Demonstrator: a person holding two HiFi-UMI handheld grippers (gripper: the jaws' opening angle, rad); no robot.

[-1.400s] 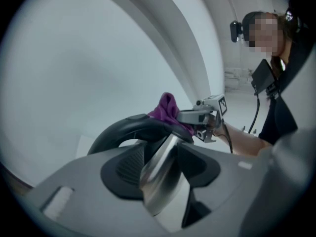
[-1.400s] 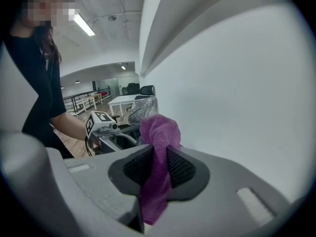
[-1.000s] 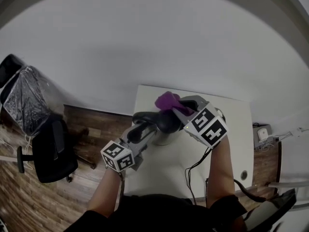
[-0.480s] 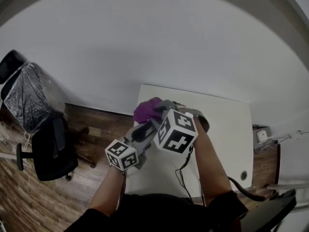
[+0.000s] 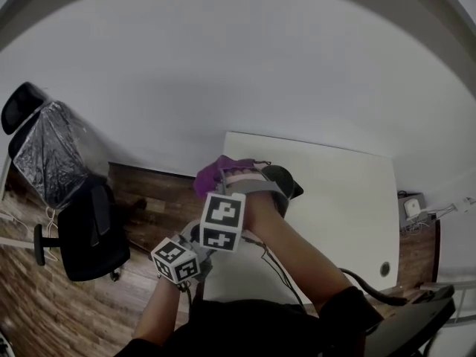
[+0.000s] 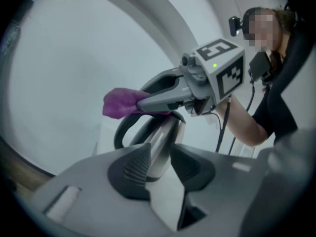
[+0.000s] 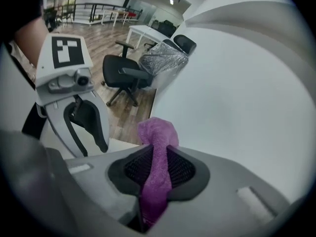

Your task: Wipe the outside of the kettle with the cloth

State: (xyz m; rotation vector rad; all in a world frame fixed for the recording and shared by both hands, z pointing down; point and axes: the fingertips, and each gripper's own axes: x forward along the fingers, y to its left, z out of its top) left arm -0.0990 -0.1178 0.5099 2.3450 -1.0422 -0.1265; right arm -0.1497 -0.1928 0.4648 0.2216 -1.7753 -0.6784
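Near the left edge of the white table [image 5: 349,199], beside the stainless-steel kettle with the black handle and lid [image 5: 285,187]: mid-wipe, by the look of it. Clamped firmly on the purple terry cloth [image 7: 157,179] with the right gripper [image 7: 157,154], ribbed fingers [image 7: 183,169] pinching the folded middle, a loose tuft standing up past the tips. From the left gripper view, laid across the kettle's top, tuft out over the loop of the handle. Cannot tell from any view whether cloth and metal touch. Probably working the top and handle side, with the lower steel wall likely not yet done.

Left gripper [image 6: 159,157]: fingers [image 6: 134,168] partly apart, just been closing, gripping nothing. Shiny kettle body framed in the gap, but seemingly beyond the tips, no pad pressing on it.

Next, in all likelihood: lower the cloth onto the curved wall, press lightly, sweep round. Calls for a steady kettle, so a hold on the handle or base with the left gripper would help. Otherwise some risk of nudging it toward the nearby table edge.

Pose: right forearm stretched diagonally from lower right up to the kettle, marker cube facing upward, gripper tipped downward. Left hand low and close to the body, under the right arm, pointing nearly level at the kettle's flank.
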